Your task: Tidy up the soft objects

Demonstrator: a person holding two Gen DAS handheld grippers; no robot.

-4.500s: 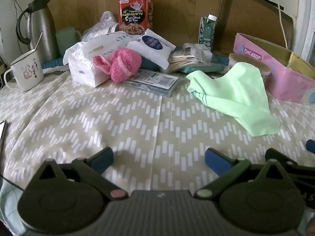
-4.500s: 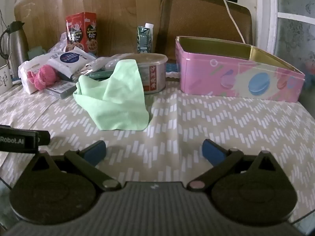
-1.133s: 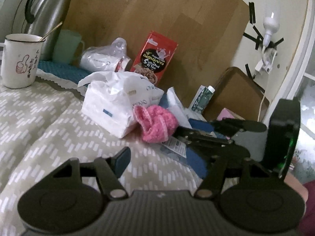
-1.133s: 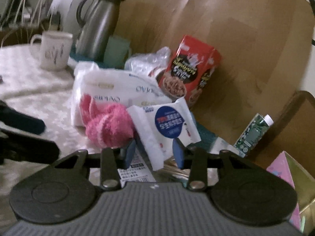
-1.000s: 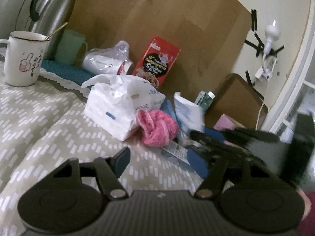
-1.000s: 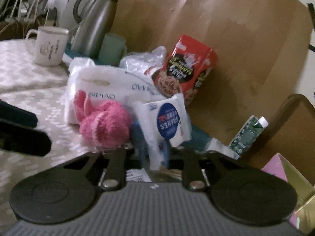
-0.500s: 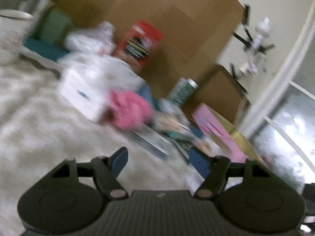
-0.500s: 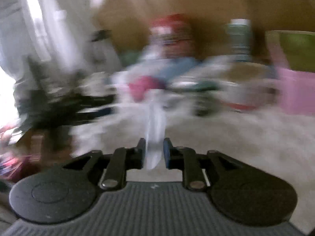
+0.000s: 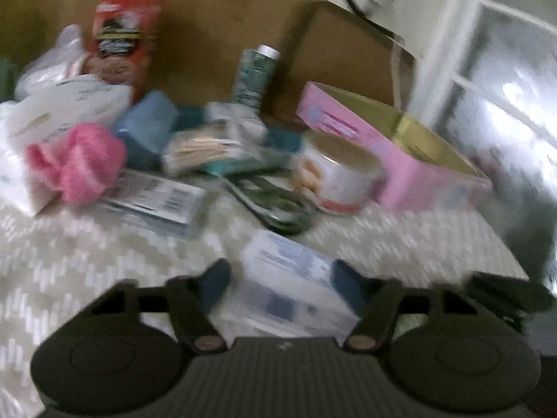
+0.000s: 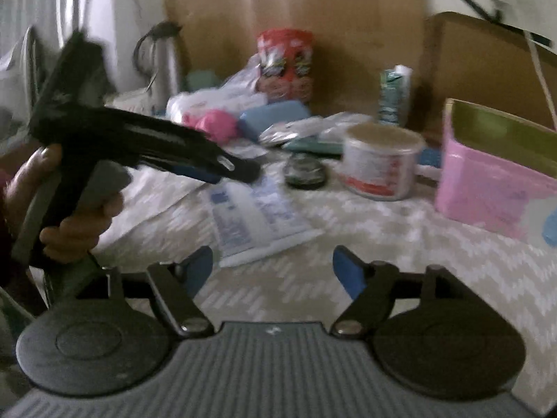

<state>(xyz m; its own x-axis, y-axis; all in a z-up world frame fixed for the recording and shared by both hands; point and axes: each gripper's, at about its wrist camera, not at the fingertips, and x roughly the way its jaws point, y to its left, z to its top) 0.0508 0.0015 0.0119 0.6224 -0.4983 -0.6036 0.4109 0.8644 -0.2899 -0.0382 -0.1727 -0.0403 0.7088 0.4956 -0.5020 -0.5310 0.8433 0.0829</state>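
Note:
A white soft pack with blue print (image 10: 250, 217) lies flat on the patterned tablecloth. In the left wrist view it (image 9: 296, 278) sits between the open fingers of my left gripper (image 9: 282, 278). My right gripper (image 10: 273, 266) is open and empty just in front of the pack. The left gripper also shows in the right wrist view (image 10: 229, 170), above the pack's far end. A pink fluffy ball (image 9: 78, 162) rests against a white tissue pack (image 9: 52, 118) at the left. Both views are blurred.
A pink tin with a gold inside (image 9: 400, 153) stands at the right, a round lidded tub (image 9: 339, 177) beside it. A red box (image 9: 125, 35), a small carton (image 9: 256, 73), a blue pouch (image 9: 146, 129), a flat barcode pack (image 9: 156, 202) and a dark object (image 9: 275, 205) crowd the back.
The right gripper carried the white pack from the pile to the open cloth, let it go and opened. The left gripper swung right and now straddles the pack.

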